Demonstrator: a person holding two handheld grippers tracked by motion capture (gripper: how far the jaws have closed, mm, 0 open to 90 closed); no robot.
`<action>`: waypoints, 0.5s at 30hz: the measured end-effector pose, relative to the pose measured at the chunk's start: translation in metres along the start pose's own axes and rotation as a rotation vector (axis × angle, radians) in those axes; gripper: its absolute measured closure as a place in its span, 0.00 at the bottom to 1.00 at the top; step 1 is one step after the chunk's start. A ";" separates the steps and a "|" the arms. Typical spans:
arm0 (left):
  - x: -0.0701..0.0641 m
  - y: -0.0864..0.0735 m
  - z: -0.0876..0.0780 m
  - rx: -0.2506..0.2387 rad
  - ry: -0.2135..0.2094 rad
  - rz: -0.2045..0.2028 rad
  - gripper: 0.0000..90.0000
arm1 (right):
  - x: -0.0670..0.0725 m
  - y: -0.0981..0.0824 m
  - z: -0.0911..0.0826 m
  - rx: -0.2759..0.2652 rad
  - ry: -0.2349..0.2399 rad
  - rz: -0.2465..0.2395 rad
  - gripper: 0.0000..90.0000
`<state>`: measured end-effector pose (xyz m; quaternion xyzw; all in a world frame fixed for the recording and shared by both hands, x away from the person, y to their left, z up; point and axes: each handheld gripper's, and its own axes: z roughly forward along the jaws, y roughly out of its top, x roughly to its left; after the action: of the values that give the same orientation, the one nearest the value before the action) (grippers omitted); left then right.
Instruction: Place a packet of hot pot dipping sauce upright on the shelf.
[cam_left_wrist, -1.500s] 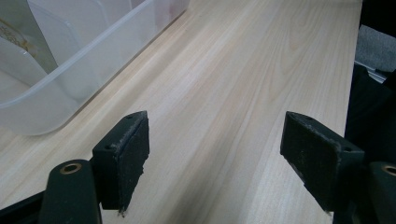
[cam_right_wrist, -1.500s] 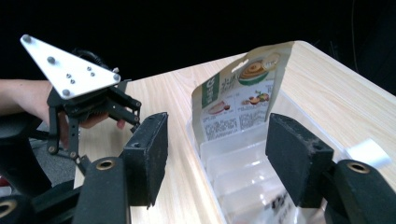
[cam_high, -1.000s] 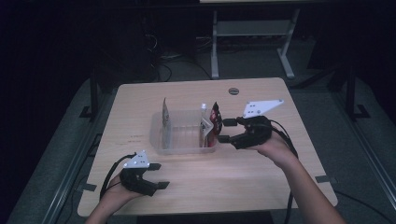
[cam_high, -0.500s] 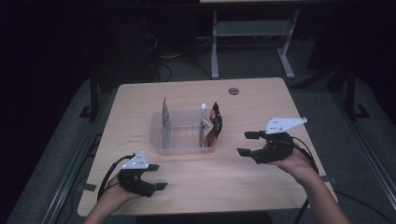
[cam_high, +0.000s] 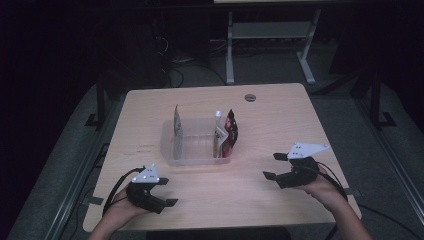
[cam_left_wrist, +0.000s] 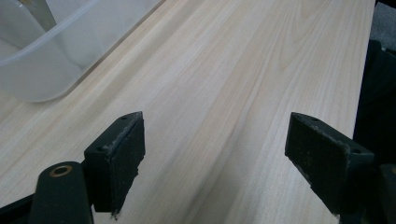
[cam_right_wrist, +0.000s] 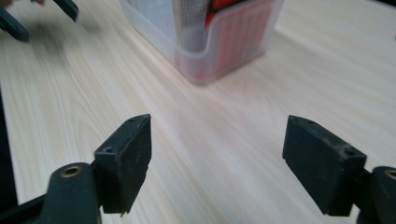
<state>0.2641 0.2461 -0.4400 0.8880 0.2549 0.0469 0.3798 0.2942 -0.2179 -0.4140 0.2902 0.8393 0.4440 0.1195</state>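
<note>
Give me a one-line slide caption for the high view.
Two hand-held grippers, left gripper and right gripper, rest open on a wooden table beside a clear plastic bin of snack packets.

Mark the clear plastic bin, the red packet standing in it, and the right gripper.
clear plastic bin (cam_high: 195, 159), high view, on its near wall.
red packet (cam_high: 232, 130), high view, on its upper half above the rim.
right gripper (cam_high: 270, 165), high view, midway between its open fingertips.

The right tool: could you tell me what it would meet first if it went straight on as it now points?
Probably the clear plastic bin holding snack packets; the right tool stands open, bare table before it.
</note>
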 end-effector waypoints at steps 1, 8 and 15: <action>0.000 0.000 0.000 0.002 0.000 -0.003 0.22 | 0.000 -0.004 0.002 0.010 0.001 0.006 0.24; 0.002 -0.003 0.001 0.031 0.003 0.009 0.21 | -0.005 -0.020 0.013 0.101 -0.001 -0.005 0.23; 0.003 -0.003 0.003 0.047 0.007 0.013 0.21 | -0.005 -0.023 0.015 0.127 0.010 -0.017 0.23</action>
<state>0.2664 0.2476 -0.4446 0.8981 0.2515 0.0466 0.3578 0.2963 -0.2213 -0.4420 0.2875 0.8688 0.3905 0.1003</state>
